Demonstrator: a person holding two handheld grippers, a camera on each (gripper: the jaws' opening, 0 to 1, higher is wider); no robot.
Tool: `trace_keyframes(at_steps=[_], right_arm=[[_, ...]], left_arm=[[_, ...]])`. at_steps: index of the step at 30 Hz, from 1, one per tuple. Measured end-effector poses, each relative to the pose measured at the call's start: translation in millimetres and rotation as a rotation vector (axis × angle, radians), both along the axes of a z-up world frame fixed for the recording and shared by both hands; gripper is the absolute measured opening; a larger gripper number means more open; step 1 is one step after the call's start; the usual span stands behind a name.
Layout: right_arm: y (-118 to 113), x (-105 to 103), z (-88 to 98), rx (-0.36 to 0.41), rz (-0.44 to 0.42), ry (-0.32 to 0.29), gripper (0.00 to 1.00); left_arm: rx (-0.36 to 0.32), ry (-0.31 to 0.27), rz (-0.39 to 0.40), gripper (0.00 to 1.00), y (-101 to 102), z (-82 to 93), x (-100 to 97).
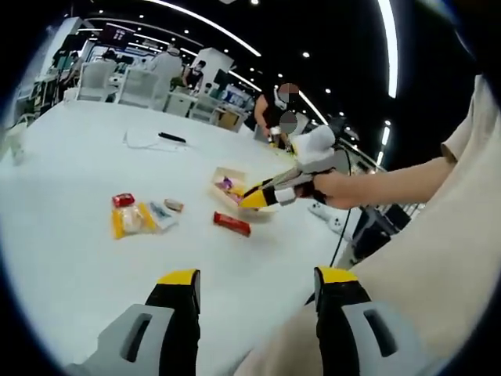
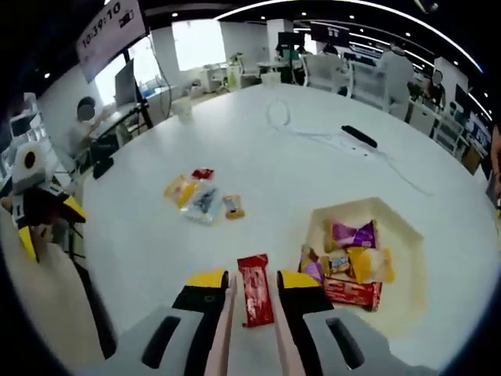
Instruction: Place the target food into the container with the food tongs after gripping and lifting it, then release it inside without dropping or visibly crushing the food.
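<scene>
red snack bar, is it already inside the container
No, the red snack bar lies on the white table between the right gripper jaws, beside the container.

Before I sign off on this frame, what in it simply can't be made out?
- Right gripper view: whether the tongs grip or just straddle the red snack bar; the right gripper hides their tips.
- Right gripper view: wrapper print in the container is too small.
- Left gripper view: the container contents are tiny, partly behind the right gripper.
</scene>
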State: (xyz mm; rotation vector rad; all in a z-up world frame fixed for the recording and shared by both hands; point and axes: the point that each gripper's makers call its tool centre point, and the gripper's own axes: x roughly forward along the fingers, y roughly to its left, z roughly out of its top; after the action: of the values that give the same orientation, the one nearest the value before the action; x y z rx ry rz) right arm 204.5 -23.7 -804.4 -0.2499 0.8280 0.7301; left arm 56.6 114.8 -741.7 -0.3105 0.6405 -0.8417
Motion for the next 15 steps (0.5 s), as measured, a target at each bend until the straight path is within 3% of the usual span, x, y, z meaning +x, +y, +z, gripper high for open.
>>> trace_keyframes(at_steps=[8,15], right_arm=[[1,-2,-14.9,-0.031,0.009,0.005,0.25],[0,-3,-26.8,-0.079,0.036,0.007,0.25]], left_arm=[[0.022,0.008,-0.005,0.58,3,4.3,-1.3],[0.021,-0.001,0.054,0.58,13,10.8,3.9]])
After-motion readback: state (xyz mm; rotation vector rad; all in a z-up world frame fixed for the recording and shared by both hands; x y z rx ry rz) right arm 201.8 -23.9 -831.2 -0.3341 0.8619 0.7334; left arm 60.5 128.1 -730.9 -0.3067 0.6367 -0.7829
